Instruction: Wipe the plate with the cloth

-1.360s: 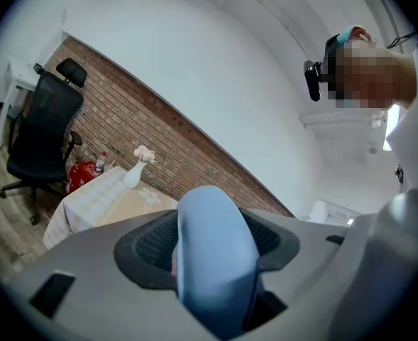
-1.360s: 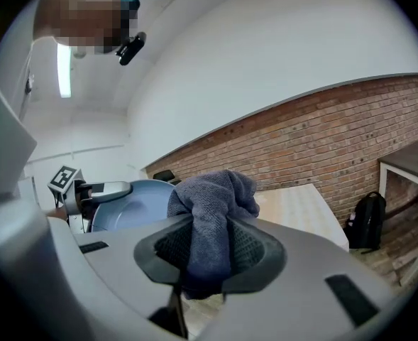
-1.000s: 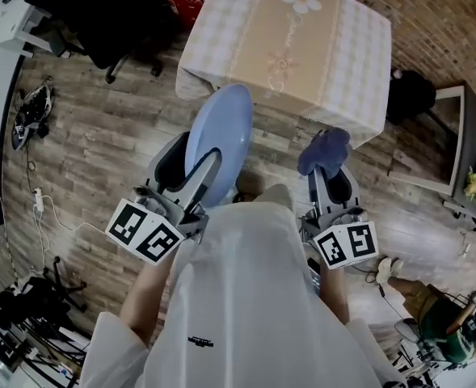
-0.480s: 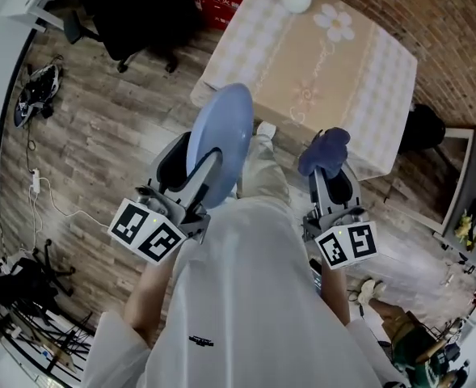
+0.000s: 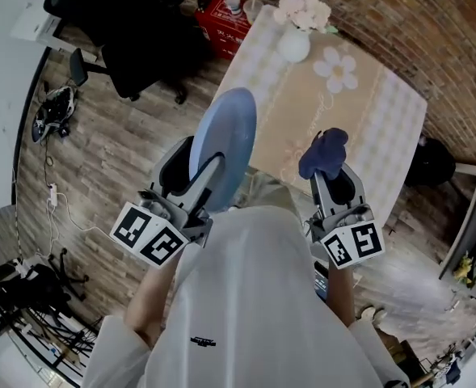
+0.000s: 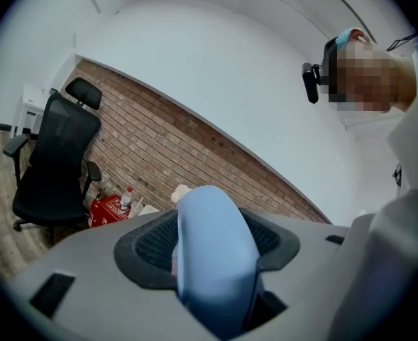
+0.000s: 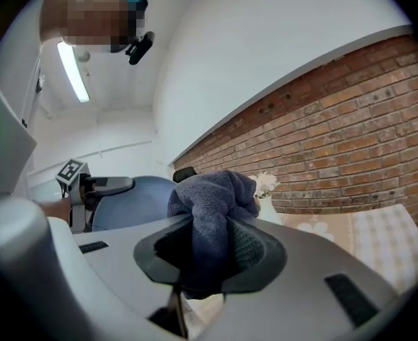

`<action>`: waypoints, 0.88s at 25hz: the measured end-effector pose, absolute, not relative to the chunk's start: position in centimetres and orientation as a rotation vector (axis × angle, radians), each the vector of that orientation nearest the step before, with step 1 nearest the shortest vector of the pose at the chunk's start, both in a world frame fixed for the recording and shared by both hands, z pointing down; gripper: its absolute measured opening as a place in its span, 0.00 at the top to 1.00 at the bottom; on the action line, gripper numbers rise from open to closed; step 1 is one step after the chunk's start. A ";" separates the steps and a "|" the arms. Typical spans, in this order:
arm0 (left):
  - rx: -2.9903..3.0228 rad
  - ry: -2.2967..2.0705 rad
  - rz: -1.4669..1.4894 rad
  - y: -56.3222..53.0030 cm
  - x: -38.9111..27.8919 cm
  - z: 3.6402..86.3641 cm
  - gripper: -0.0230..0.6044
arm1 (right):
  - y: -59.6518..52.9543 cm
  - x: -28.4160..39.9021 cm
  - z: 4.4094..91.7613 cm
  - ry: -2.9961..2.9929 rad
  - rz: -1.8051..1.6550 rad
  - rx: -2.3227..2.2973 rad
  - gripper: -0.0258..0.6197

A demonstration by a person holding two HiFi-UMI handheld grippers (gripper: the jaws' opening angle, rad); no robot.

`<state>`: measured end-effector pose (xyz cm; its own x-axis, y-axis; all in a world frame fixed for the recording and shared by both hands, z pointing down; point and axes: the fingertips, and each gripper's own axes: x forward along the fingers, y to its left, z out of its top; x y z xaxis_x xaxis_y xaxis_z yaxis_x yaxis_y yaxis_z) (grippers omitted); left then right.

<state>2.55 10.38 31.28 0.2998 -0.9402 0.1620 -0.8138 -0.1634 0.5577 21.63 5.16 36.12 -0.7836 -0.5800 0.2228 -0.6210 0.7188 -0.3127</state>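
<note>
A pale blue plate [image 5: 221, 145] stands on edge in the air, held by my left gripper [image 5: 199, 176], whose jaws are shut on its rim. In the left gripper view the plate [image 6: 212, 251] fills the gap between the jaws. A dark blue cloth [image 5: 324, 153] is bunched up in my right gripper [image 5: 331, 178], which is shut on it. In the right gripper view the cloth [image 7: 212, 212] hangs from the jaws and the plate [image 7: 134, 201] shows to the left. Plate and cloth are apart, side by side above the floor near the table edge.
A table with a beige checked cloth [image 5: 383, 128] lies ahead, with a white vase of flowers [image 5: 296, 35] at its far end. A black office chair [image 5: 132, 35] and a red box [image 5: 225, 18] stand at the left, by a brick wall. Cables lie on the wooden floor [image 5: 100, 160].
The view has shifted, so the table now lies farther forward and right, and the vase has come into sight. Both grippers keep their hold and their places relative to each other.
</note>
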 end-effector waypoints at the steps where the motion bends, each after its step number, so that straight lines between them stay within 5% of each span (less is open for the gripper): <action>1: 2.014 -1.560 -0.294 8.8 2.8 31.1 0.53 | 3.5 21.8 36.0 -2.817 0.578 0.984 0.77; 22: 2.181 -1.237 -0.225 -5.5 0.6 29.9 0.53 | -6.2 13.0 33.6 -2.854 0.700 1.132 0.77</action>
